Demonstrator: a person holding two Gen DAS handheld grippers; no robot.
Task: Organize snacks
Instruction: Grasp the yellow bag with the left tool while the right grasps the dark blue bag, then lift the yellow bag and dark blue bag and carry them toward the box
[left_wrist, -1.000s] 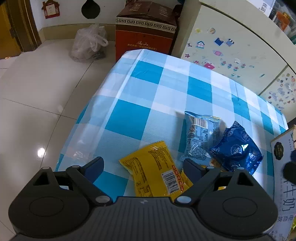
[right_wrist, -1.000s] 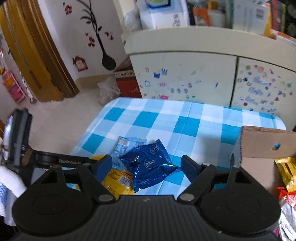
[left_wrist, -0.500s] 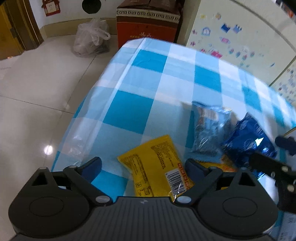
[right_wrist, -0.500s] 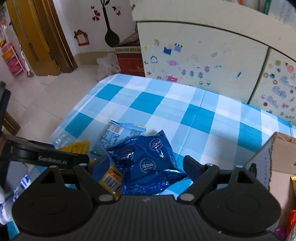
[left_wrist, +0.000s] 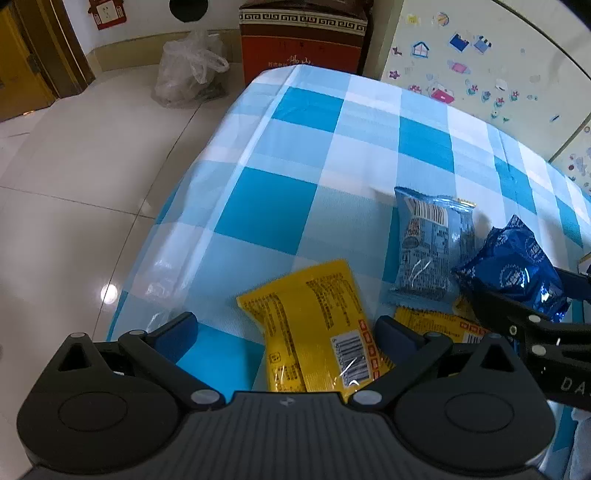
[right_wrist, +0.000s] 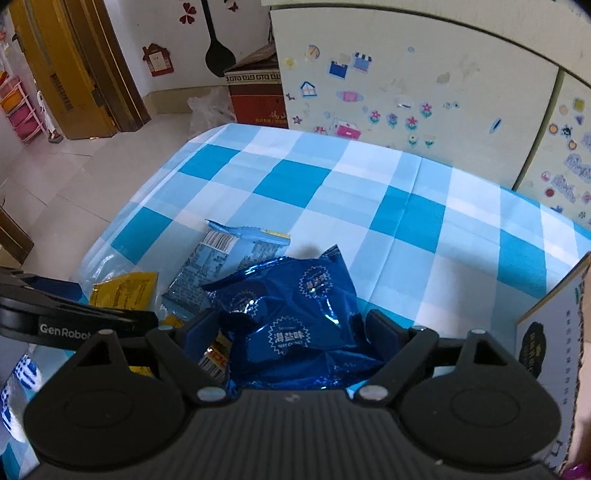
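floor (left_wrist: 74, 155): glossy pale tiles | cabinet (right_wrist: 406, 74): cream, stickered, behind the table's far edge | door (right_wrist: 70, 74): yellow wood | wall (right_wrist: 177, 44): decals

Four snack packets — two yellow packets (left_wrist: 314, 317), one pale-blue packet (left_wrist: 430, 243), one dark-blue packet (right_wrist: 295, 325).

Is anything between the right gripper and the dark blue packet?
Nothing visible. The dark blue packet already lies between the open fingers of the right gripper; whether the pads touch it can't be told. It partly overlaps the light blue packet.
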